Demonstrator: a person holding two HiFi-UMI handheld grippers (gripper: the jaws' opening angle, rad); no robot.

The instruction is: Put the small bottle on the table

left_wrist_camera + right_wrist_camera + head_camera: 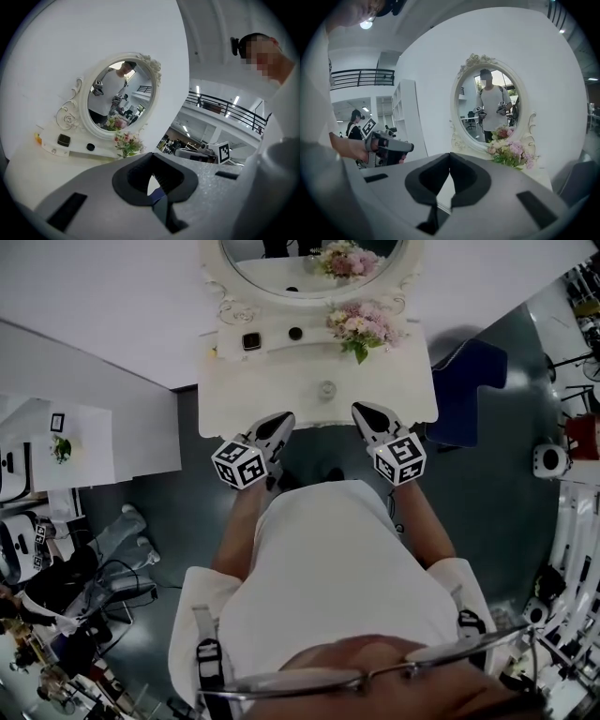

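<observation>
Head view, L tool [282,418], R tool [362,410], both shut

On white table [246,407] by the wall: oval mirror [272,270] at back, flowers [361,326] at right, black square box [250,341] and black round thing [295,333] on mirror's low shelf, yellow bit [214,352] at shelf's left end, small pale round thing [327,388] near middle.
</observation>
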